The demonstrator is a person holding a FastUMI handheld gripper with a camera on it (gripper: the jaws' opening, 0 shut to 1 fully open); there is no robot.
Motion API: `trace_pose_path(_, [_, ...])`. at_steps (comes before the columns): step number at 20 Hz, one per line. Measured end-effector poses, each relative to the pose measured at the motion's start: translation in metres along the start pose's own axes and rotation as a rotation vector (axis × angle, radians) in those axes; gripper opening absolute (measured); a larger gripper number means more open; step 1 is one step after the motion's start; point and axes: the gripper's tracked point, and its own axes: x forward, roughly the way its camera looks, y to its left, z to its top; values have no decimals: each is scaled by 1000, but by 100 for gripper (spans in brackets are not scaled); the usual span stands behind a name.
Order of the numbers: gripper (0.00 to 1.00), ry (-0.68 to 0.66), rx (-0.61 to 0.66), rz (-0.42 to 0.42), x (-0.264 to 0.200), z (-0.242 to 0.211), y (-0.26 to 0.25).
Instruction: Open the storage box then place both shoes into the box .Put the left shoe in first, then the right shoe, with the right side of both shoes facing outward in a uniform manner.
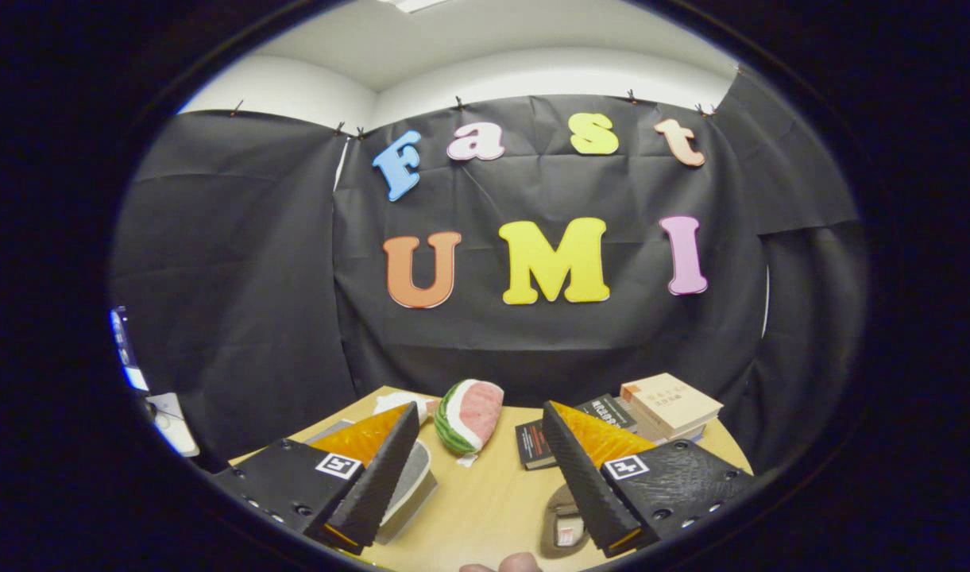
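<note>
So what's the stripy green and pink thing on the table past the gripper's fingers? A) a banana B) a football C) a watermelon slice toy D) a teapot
C: the watermelon slice toy has a green striped rind and pink flesh. It lies on the wooden table beyond the open gripper, with a stack of books off to one side of it.

gripper | fingers wedge-shaped, ribbed inner faces, spread apart | square black-and-white marker tag on each base | flat base plates dotted with round screw holes | fingertip at bottom
</note>
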Motion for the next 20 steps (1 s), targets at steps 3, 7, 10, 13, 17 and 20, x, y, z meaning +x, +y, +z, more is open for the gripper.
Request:
trace_pose_path(3, [95,48,67,34,12,-23,9])
trace_pose_path(7, [95,108,109,63,30,-54,23])
trace_pose_path(10, [95,147,133,95,43,-79,39])
trace_pose_path(13, [95,207,194,141,56,-111,59])
trace_pose_path(17, [95,282,223,196,70,-154,81])
trace_pose_path(20, [95,339,239,243,70,-184,97])
